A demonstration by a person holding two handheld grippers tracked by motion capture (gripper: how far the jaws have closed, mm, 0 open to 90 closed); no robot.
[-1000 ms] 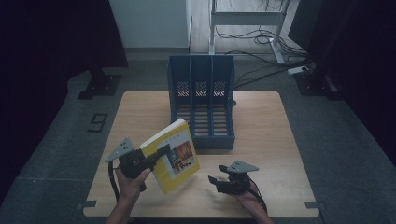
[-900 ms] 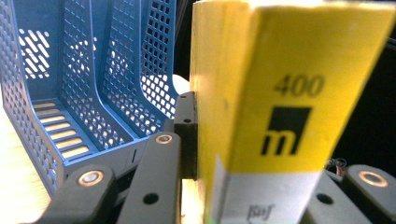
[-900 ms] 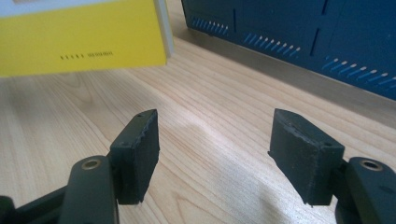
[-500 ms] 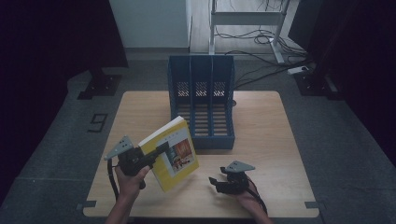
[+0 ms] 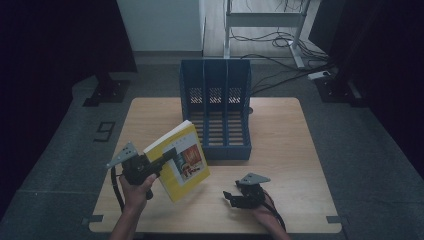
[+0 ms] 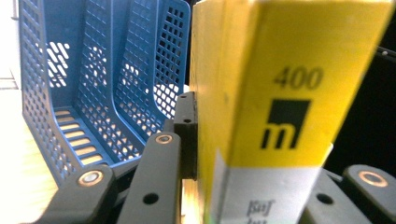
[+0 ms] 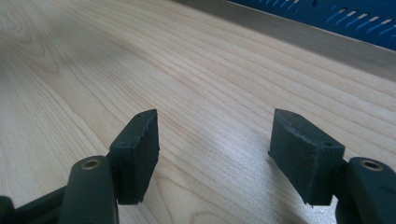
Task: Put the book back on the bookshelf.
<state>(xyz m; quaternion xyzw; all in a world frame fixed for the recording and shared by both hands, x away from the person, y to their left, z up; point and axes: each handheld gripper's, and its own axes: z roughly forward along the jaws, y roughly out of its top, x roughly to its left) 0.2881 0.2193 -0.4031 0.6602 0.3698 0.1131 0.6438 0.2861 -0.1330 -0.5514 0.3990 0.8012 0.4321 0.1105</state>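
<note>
Left gripper (image 5: pixel 167 156) clamped on the yellow book (image 5: pixel 181 160), jaws closed tight against its two covers. From the left gripper view the book (image 6: pixel 280 93) stands between the black jaws spine-on, one jaw flat against its left cover, the other low at the right edge; where exactly that second pad bears is hard to make out, as the book hides it. In the high view the book is held off the wooden table (image 5: pixel 280 125), tilted, its front cover facing up and right, the pale page edge along the upper left side. It sits over the table's left-front part, its upper corner just beside the front left of the blue three-slot file rack (image 5: pixel 216 107); contact with the rack cannot be told. Rack seen beyond the book in the left gripper view (image 6: pixel 93 93), slots open toward the camera. Right gripper (image 5: pixel 231 196) low on the table at front right, well apart from the book, jaws standing well apart with only bare wood grain (image 7: pixel 210 93) between the pads, gripping nothing. Rack's blue edge (image 7: pixel 327 14) runs along the top of that view.
</note>
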